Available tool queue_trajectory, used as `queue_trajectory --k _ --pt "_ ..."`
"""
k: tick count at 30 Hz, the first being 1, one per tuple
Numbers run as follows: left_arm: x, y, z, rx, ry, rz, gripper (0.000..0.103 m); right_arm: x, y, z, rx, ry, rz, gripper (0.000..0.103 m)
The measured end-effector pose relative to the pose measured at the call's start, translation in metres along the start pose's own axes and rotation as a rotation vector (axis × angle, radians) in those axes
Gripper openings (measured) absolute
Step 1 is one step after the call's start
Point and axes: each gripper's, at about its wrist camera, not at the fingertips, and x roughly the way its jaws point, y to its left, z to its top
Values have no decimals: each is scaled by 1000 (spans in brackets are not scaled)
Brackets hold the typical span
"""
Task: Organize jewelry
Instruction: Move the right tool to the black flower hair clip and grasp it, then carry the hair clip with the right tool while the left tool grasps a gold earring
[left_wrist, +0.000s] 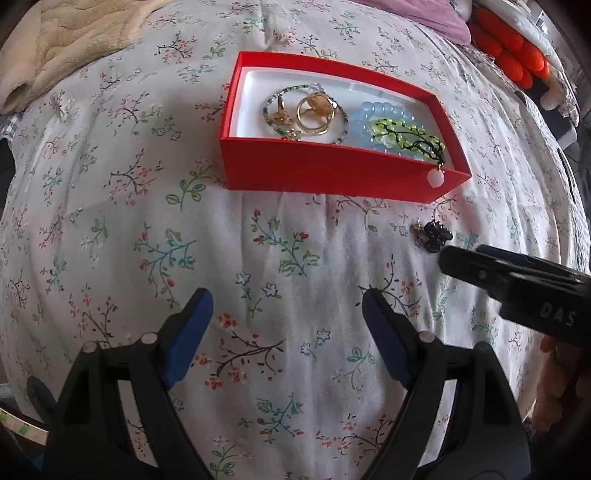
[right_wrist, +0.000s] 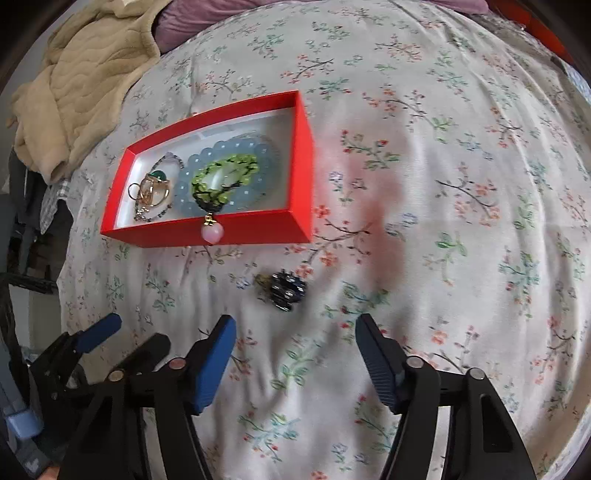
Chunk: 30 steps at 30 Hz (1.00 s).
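Note:
A red box (left_wrist: 332, 171) (right_wrist: 207, 232) with a white inside lies on the floral bed sheet. It holds gold rings (left_wrist: 314, 110) (right_wrist: 153, 190), a thin beaded bracelet (left_wrist: 343, 125), a pale blue bead bracelet (left_wrist: 384, 110) (right_wrist: 236, 158) and a green bead bracelet (left_wrist: 402, 134) (right_wrist: 221, 173) whose pink bead (left_wrist: 436, 179) (right_wrist: 212, 232) hangs over the front wall. A small dark bead piece (left_wrist: 434, 234) (right_wrist: 286, 290) lies on the sheet in front of the box. My left gripper (left_wrist: 288, 317) is open and empty. My right gripper (right_wrist: 295, 339) is open, just short of the dark piece.
A beige quilted blanket (right_wrist: 74, 103) (left_wrist: 62, 40) is bunched at the back left. A purple cloth (left_wrist: 424, 14) and orange items (left_wrist: 509, 51) lie at the back right. The right gripper's body (left_wrist: 517, 284) reaches in from the right in the left wrist view.

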Motion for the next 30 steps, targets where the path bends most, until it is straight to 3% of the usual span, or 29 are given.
queue_trajectory --k 7,14,21,30 --pt "-2 2 1 1 0 -12 83 15 12 7 1 10 1 46" --pt "-8 8 -2 -3 -7 -17 83 23 12 14 10 11 -12 18" --pt "-10 6 -2 3 -14 -35 83 15 2 13 19 -6 -1 16" --pt "-5 -19 7 15 -24 -143 81 -3 -19 9 43 -29 2 16"
